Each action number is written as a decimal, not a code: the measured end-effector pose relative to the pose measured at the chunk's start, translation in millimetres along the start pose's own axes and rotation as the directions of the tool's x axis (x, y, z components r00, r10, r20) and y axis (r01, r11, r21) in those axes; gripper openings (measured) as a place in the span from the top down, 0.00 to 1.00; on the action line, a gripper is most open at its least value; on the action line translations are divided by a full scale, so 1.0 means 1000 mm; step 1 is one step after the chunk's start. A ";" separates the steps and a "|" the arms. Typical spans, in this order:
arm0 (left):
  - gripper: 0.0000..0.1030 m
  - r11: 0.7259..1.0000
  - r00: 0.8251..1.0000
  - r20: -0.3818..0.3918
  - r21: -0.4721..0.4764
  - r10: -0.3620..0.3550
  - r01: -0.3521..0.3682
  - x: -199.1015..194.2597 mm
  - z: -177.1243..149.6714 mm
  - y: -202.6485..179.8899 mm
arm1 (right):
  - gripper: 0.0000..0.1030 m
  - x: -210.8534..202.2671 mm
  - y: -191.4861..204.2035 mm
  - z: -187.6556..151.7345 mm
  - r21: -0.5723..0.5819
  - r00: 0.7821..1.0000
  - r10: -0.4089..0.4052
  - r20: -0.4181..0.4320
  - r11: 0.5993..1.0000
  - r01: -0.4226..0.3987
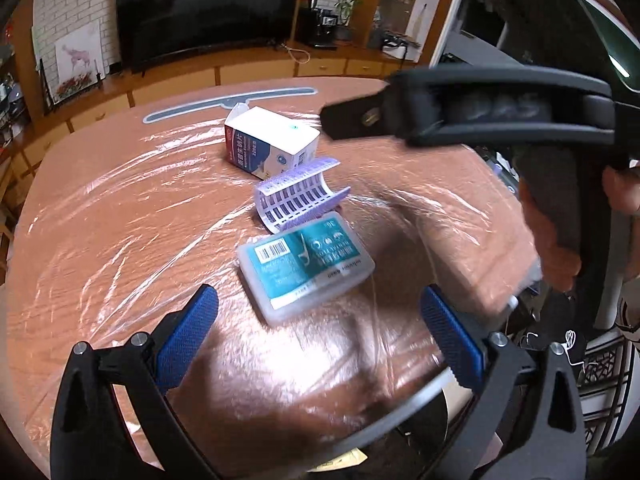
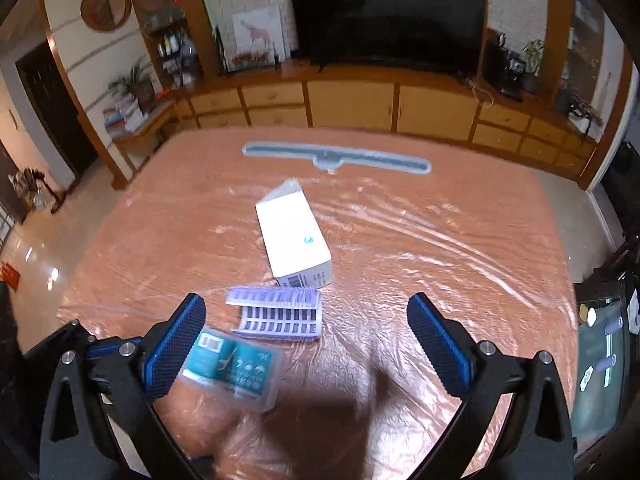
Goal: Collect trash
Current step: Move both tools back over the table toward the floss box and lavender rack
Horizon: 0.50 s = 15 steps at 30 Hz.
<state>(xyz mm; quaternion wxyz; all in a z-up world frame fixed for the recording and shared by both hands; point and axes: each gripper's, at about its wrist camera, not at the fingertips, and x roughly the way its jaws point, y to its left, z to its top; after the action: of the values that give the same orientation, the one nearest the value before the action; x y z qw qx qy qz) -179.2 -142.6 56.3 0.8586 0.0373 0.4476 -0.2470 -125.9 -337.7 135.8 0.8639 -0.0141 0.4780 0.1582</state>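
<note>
Three pieces of trash lie on the plastic-covered table point(image 1: 100, 208): a white medicine box point(image 1: 272, 140) point(image 2: 292, 236), a curled purple blister sheet point(image 1: 300, 196) point(image 2: 276, 312), and a clear case with a teal label point(image 1: 304, 268) point(image 2: 236, 372). My left gripper point(image 1: 320, 312) is open, just behind the teal case. My right gripper point(image 2: 306, 332) is open above the table, with the teal case beside its left finger point(image 2: 176, 348) and the blister sheet ahead. The right gripper's body point(image 1: 480, 112) shows at the upper right of the left wrist view.
A grey flat strip point(image 2: 336, 158) lies at the table's far side. Wooden cabinets point(image 2: 352, 104) and a dark TV point(image 2: 384, 16) stand behind. The table's rounded near edge point(image 1: 412, 404) shows by the left gripper.
</note>
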 end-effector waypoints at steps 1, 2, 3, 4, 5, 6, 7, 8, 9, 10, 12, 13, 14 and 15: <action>0.02 1.000 1.000 -0.001 -0.003 -0.014 0.014 0.004 0.001 -0.001 | 0.04 0.008 0.000 0.001 0.003 1.000 0.008 -0.027 1.000 -0.008; 0.02 1.000 1.000 -0.007 -0.007 -0.013 0.013 0.007 0.003 -0.001 | 0.04 0.015 0.001 0.002 0.008 0.998 0.017 -0.052 1.000 -0.016; 0.02 1.000 1.000 -0.014 -0.011 -0.013 0.013 0.012 0.004 -0.003 | 0.04 0.023 0.001 0.003 0.014 0.996 0.027 -0.081 1.000 -0.026; 0.02 1.000 1.000 -0.018 -0.011 -0.010 0.010 0.014 0.005 -0.004 | 0.04 0.031 0.001 0.004 0.019 0.994 0.037 -0.105 0.999 -0.035; 0.02 1.000 1.000 -0.019 -0.010 -0.005 0.005 0.015 0.005 -0.006 | 0.04 0.034 0.001 0.004 0.023 0.992 0.043 -0.121 0.999 -0.040; 0.02 1.000 1.000 -0.015 -0.008 0.003 -0.003 0.017 0.006 -0.008 | 0.05 0.042 0.000 0.006 0.034 0.988 0.056 -0.141 0.998 -0.051; 0.02 1.000 1.000 -0.014 -0.007 0.006 -0.006 0.018 0.007 -0.009 | 0.05 0.049 0.000 0.007 0.042 0.984 0.067 -0.168 0.997 -0.061; 0.02 1.000 1.000 -0.019 -0.003 0.005 -0.005 0.021 0.009 -0.011 | 0.05 0.052 0.001 0.007 0.046 0.980 0.075 -0.183 0.997 -0.068; 0.03 1.000 1.000 -0.022 0.000 0.008 -0.008 0.024 0.010 -0.012 | 0.06 0.059 0.001 0.009 0.051 0.975 0.089 -0.205 0.995 -0.080; 0.03 1.000 1.000 -0.025 0.007 0.017 -0.017 0.027 0.011 -0.013 | 0.07 0.060 0.002 0.008 0.051 0.973 0.092 -0.214 0.995 -0.083; 0.03 0.999 0.999 -0.025 0.026 0.042 -0.041 0.030 0.013 -0.016 | 0.09 0.068 0.005 0.010 0.043 0.968 0.088 -0.236 0.996 -0.081; 0.03 0.998 0.999 -0.025 0.033 0.048 -0.047 0.032 0.014 -0.017 | 0.09 0.070 0.006 0.010 0.041 0.966 0.089 -0.243 0.996 -0.081; 0.04 0.998 0.998 -0.023 0.035 0.052 -0.051 0.033 0.015 -0.017 | 0.09 0.070 0.007 0.010 0.039 0.965 0.089 -0.246 0.996 -0.082; 0.04 0.998 0.998 -0.023 0.036 0.056 -0.055 0.033 0.015 -0.018 | 0.09 0.071 0.009 0.010 0.031 0.965 0.084 -0.248 0.996 -0.079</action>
<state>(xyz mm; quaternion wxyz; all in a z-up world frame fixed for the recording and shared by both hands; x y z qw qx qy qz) -160.0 -175.4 42.4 0.8590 0.0679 0.4521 -0.2306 -85.1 -309.1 83.2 0.7899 -0.0053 0.5844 0.1857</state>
